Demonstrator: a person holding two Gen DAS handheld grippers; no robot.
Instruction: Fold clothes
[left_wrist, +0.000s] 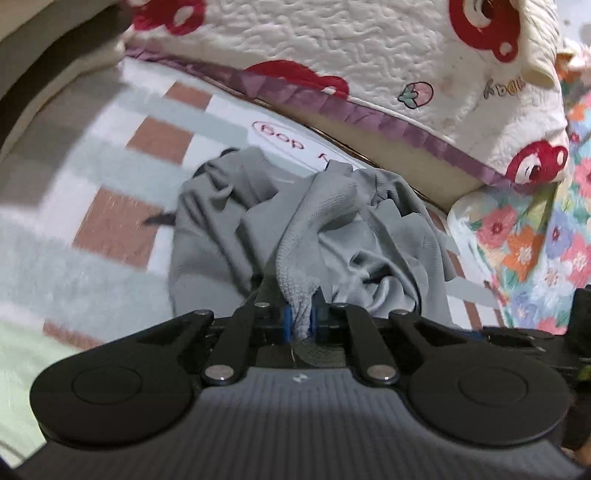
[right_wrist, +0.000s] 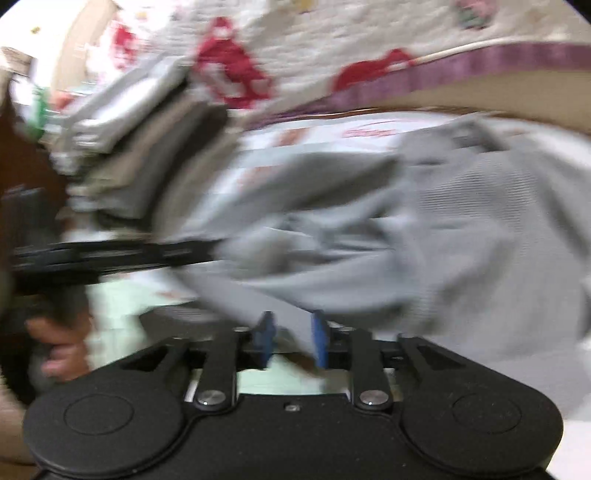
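Observation:
A grey knit garment (left_wrist: 295, 229) lies crumpled on a checked bed sheet (left_wrist: 110, 206). My left gripper (left_wrist: 301, 321) is shut on a ribbed edge of the garment, pinched between its blue pads. In the blurred right wrist view the same grey garment (right_wrist: 424, 236) spreads across the middle and right. My right gripper (right_wrist: 293, 339) is open, its blue pads (right_wrist: 319, 338) apart, with a fold of the garment hanging just in front of them. The left gripper's black body (right_wrist: 110, 254) and the hand holding it show at the left.
A cream quilt with red bear prints and a purple trim (left_wrist: 351, 55) is heaped along the back. A floral fabric (left_wrist: 535, 240) lies at the right. A stack of folded grey and beige clothes (right_wrist: 140, 147) sits at the left in the right wrist view.

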